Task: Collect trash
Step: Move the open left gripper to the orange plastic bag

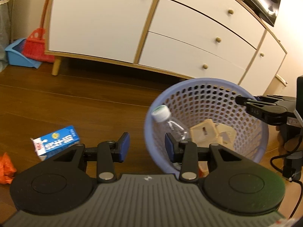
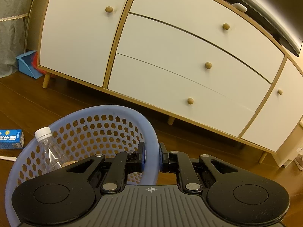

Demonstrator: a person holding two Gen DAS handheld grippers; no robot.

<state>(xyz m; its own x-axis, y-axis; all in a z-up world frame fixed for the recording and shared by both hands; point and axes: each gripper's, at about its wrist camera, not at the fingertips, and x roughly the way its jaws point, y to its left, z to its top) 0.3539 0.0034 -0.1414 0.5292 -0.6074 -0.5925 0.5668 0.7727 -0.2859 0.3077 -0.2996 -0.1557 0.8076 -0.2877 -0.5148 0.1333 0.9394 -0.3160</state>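
- Left tool (image 1: 147,147) — mine, nearest the left wrist lens; its blue pads stand wide apart with nothing between them. The right-hand pad sits in front of the basket's near wall, the left-hand pad over bare floor.
- Right tool (image 2: 152,156) — pads drawn in on the rim of the basket (image 2: 151,130), one inside the wall and one outside. I judge it clamped there, keeping the basket tipped toward my left side.
- Basket contents — a clear plastic bottle (image 1: 171,123) with a white cap, leaning neck-up against the left wall; tan cartons (image 1: 205,134) lower down. Already collected, by my reading.
- Blue milk carton (image 1: 56,141) — on the wooden floor (image 1: 85,104), lying on its side, just left of and beyond my left tool. Its long axis runs left to right with a slight upward slant across my view, so roughly crosswise to my fingers; the gabled end points left.
- Orange wrapper (image 1: 6,167) — crumpled, at the far left edge, near the carton but apart from it.
- Judgement — the carton is the next piece, and the left tool is plainly the nearer one. It calls for a swing leftward and a little forward; closing across the narrow faces should suit.
- Cabinet (image 1: 106,19) — white fronts, behind everything; no part in this.
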